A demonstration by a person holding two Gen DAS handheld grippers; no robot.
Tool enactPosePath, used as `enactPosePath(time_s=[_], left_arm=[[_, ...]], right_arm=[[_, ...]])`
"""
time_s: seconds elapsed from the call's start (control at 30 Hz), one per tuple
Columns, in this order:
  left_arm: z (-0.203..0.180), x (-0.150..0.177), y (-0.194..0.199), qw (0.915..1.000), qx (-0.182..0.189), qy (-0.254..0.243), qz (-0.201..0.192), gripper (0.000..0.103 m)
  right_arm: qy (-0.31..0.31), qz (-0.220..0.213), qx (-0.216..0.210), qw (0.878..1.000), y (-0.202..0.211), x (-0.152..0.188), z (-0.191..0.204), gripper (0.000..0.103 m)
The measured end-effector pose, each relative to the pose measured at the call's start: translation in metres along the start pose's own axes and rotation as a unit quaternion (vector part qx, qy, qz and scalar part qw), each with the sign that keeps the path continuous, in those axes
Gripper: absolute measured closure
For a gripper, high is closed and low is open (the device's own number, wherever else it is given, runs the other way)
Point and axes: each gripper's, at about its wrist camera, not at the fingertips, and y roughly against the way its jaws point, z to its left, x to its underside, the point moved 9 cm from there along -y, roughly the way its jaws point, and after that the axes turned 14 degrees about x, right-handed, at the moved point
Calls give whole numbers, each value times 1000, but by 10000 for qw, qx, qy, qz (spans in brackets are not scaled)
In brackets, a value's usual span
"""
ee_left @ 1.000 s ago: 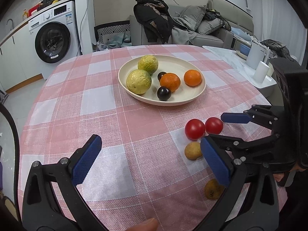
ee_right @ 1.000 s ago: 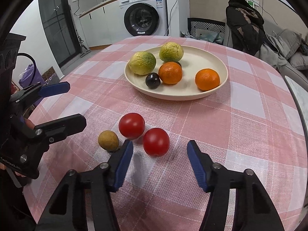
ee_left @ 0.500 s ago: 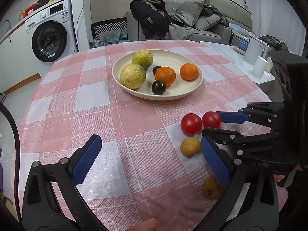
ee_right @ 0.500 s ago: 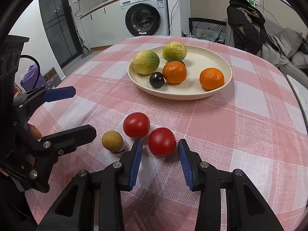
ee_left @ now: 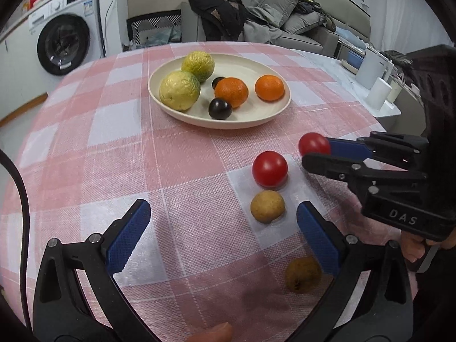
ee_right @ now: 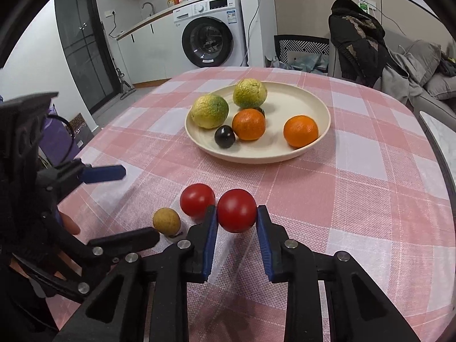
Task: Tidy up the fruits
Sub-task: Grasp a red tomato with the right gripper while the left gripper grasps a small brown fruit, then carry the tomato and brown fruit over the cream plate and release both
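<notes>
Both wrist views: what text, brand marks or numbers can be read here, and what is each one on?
"DAS": raised letters on the black body of the right gripper, seen in the left wrist view.
White front-loading washing machine: a panel display, a blue-and-white sticker and small print by the dial, all too small to read.
Nothing else carries legible text.

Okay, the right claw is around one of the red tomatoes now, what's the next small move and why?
Probably lift it straight up a little. The right claw has just been closing and its pads now press both sides of the tomato, while the second tomato sits close beside it. Once it clears that one, carry it toward the plate.
</notes>
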Motion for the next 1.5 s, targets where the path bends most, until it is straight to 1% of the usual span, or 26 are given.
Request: enactPosePath(time_s=[0.07,0.2,0.3,0.37,0.43,0.47,0.6,0.7,0.77,0.8,0.9,1.0,1.1,1.27,1.5], left_arm=[[0,2,-4,9999,31,101,49,1],[-4,1,-5,10000,60,73,12,3],[-8,1,-8,9999,152,44,62,15],[-12,4,-11,9996,227,8,152,29],[-15,6,-13,9994,270,-32,191,34],[-17,7,-13,9994,282,-64,178,39],[-22,8,-13,9989,434,-63,176,49],[-23,7,-12,9988,470,-66,155,60],[-25,8,-12,9978,641,-28,146,79],[-26,7,-11,9975,700,-17,131,79],[-30,5,-7,9976,683,-148,29,79],[-36,4,-2,9968,754,-251,-51,79],[-37,1,2,9969,712,-314,-136,79],[-31,-5,12,9969,660,-244,-342,79],[-12,-20,33,9959,470,-73,-768,79]], right_arm=[[-37,-29,5,10000,2,-2,-2,75],[-76,-36,13,10000,2,-4,-4,75],[-90,-33,14,10000,2,-3,-5,75],[-84,-42,10,10000,3,-4,-4,75],[-87,-56,10,9999,3,-4,-5,75],[-82,-57,10,9999,4,-4,-5,75],[-90,-72,3,9999,4,-5,-5,75],[-90,-70,1,9999,4,-5,-5,75],[-92,-72,5,9999,5,-5,-5,75],[-90,-72,2,9999,5,-5,-5,75],[-106,-69,7,9999,4,-5,-6,75],[-112,-77,18,9999,5,-5,-6,75],[-136,-89,16,9999,5,-5,-7,75],[-189,-153,29,9997,8,-7,-11,75],[-281,-337,28,9990,15,-12,-14,75]])
